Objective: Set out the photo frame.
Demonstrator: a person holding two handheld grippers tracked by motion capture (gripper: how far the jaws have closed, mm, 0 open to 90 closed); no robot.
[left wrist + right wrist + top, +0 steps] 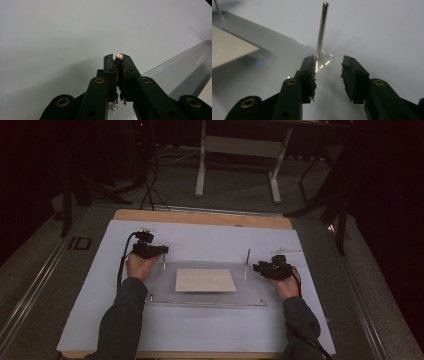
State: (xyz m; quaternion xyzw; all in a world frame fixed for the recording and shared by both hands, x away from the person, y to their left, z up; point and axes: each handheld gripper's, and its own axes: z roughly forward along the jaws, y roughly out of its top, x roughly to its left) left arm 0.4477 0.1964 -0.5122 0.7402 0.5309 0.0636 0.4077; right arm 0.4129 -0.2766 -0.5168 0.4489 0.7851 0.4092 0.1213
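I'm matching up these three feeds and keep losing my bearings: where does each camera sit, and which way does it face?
High view: above the person's side, facing forward and down on the pale blue table sheet; both forearms and hands show.
Left gripper view: rides the left gripper, looking along black jaws shut on a thin metal pin.
Right gripper view: rides the right gripper, open jaws facing an upright metal rod.
Shared: the clear acrylic plate and that rod.

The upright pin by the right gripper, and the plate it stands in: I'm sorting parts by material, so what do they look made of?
The pin looks like polished metal: silvery, with a bright streak along its length. The plate looks like clear plastic, perhaps acrylic: see-through, with glinting edges. The pale board on it seems matte wood or card.
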